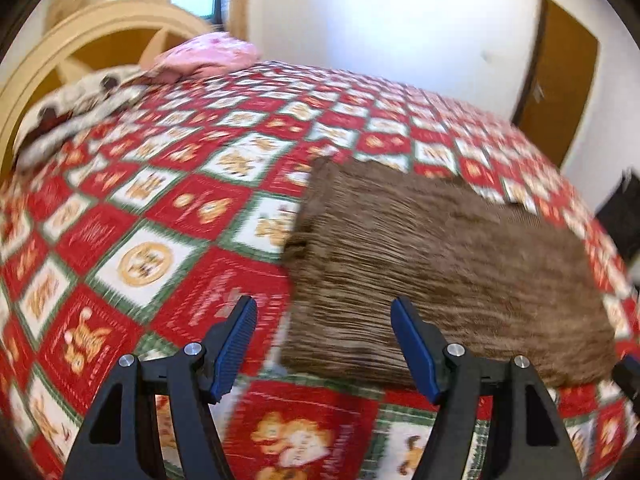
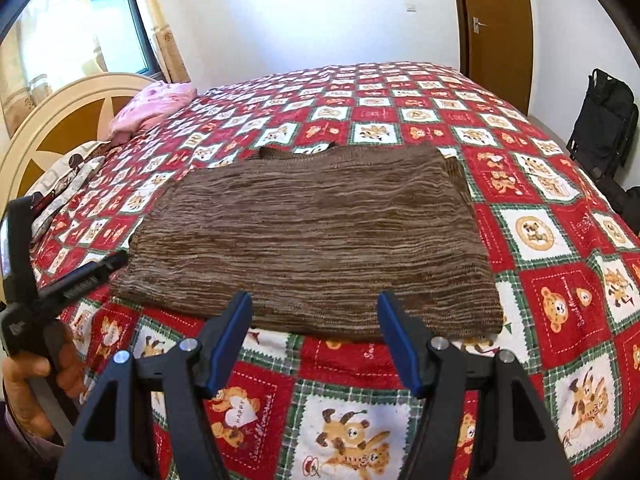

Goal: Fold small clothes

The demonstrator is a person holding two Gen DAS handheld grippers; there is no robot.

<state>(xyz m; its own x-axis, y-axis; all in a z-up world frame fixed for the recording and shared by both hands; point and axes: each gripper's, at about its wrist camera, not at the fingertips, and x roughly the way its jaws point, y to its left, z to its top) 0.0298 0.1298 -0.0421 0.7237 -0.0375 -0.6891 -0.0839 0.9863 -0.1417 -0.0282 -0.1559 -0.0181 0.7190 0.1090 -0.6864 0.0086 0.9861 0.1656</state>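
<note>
A brown striped knit garment [image 2: 312,236] lies folded into a flat rectangle on the red patterned bedspread [image 2: 532,236]. My right gripper [image 2: 316,300] hovers open just above its near edge, with nothing between the blue pads. My left gripper [image 1: 324,306] is open over the garment's [image 1: 440,264] near left corner, and its pads hold nothing. From the right wrist view, the left gripper [image 2: 100,268] shows at the left edge, held by a hand [image 2: 36,384], beside the garment's left corner.
A pink pillow [image 2: 156,108] and a patterned pillow [image 2: 64,180] lie by the cream headboard [image 2: 60,120] at the far left. A black bag [image 2: 604,120] stands on the floor right of the bed, near a brown door [image 2: 496,32].
</note>
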